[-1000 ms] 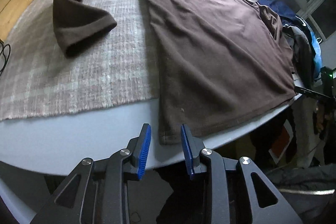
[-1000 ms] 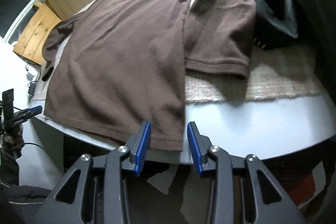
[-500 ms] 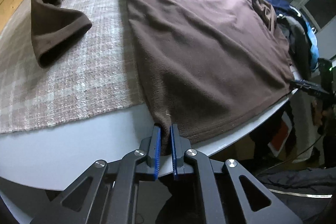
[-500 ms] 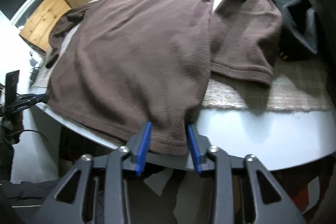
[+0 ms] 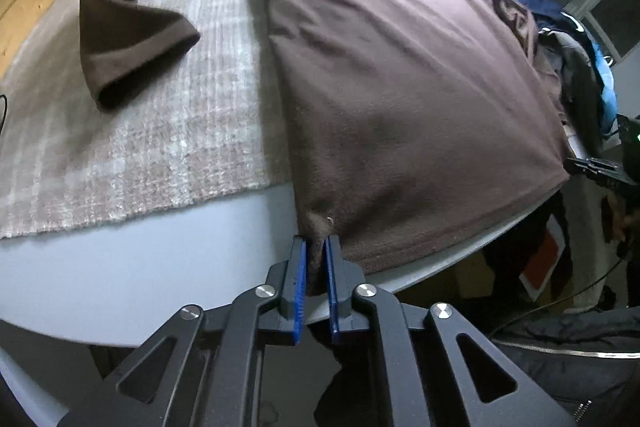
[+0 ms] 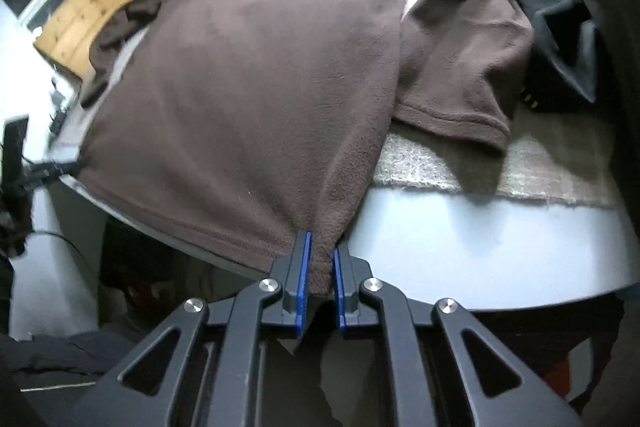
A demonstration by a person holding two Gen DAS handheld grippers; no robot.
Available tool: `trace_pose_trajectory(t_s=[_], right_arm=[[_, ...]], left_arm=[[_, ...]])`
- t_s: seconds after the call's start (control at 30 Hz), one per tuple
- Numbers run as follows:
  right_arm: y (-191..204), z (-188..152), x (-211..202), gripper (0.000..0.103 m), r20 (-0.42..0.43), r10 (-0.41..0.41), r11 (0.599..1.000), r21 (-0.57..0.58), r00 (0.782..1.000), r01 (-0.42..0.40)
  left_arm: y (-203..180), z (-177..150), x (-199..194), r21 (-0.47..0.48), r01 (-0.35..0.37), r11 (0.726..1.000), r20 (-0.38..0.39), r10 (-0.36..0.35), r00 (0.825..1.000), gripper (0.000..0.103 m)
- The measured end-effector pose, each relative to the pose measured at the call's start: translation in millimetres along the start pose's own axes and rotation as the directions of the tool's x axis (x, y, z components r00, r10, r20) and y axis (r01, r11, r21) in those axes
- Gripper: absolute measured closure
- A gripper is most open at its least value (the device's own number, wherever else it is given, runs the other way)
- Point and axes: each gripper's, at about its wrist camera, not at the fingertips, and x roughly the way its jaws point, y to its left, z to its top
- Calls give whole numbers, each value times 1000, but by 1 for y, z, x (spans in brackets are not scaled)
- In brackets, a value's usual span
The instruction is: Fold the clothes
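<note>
The left gripper (image 5: pixel 315 247) pinches the shirt's (image 5: pixel 400 75) near hem corner; its jaws are easing apart slightly, yet the pads still press the brown cloth between them. The right gripper (image 6: pixel 320 251) is clamped on the opposite hem corner, the fabric bunched between its blue pads (image 6: pixel 305 267). The shirt lies flat on a rug (image 5: pixel 160 131) over a pale table (image 5: pixel 140 267), its hem at the table's edge. The pinched corners hide behind the fingers. Only the left view shows the left sleeve (image 5: pixel 128 55); only the right shows the right sleeve (image 6: pixel 464 67) and the dark clothes pile (image 6: pixel 568 27) clearly.
</note>
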Motion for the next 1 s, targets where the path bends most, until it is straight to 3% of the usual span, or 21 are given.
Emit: trace_pose_trajectory(t_s=[0.1,0.17,0.2,0.27,0.33,0.47,0.5,0.57,0.73,0.83,0.9,1.0], right_arm=[[-3,2,-19,83,-6,-25,1000,-15,1000,25],[-10,4,-36,83,1,-45,999,-1,999,45],[-14,9,-50,83,22,-37,999,13,999,36],[-20,24,-83,83,89,-2,999,39,996,-1],[-20,46,-111,83,160,34,998,55,987,-43],[-3,95,-159,73,287,96,993,32,953,-109],[9,109,-159,68,300,96,994,25,949,-108],[28,141,-162,67,313,82,996,10,946,-90],[88,208,-135,67,301,106,994,-49,948,-96],[134,243,-104,67,278,134,989,-93,951,-112],[160,260,-82,67,252,159,985,-107,955,-135],[207,286,-36,67,193,205,973,-146,960,-178]], left_arm=[[8,1,-20,-2,-69,998,25,69,997,86],[25,5,-40,-61,-72,996,64,76,995,83],[35,8,-50,-94,-70,993,84,78,993,82],[50,18,-63,-122,-85,989,127,101,987,70],[68,33,-67,-133,-126,983,148,146,978,67],[85,72,-49,-103,-178,979,166,193,967,67],[85,82,-41,-74,-186,980,164,196,967,66],[81,95,-26,-10,-192,981,156,192,969,66],[82,123,3,102,-182,978,123,169,978,63],[102,131,4,128,-161,979,120,146,982,100],[116,135,-3,138,-144,980,134,125,983,100],[146,136,-44,122,-148,981,190,124,974,100]])
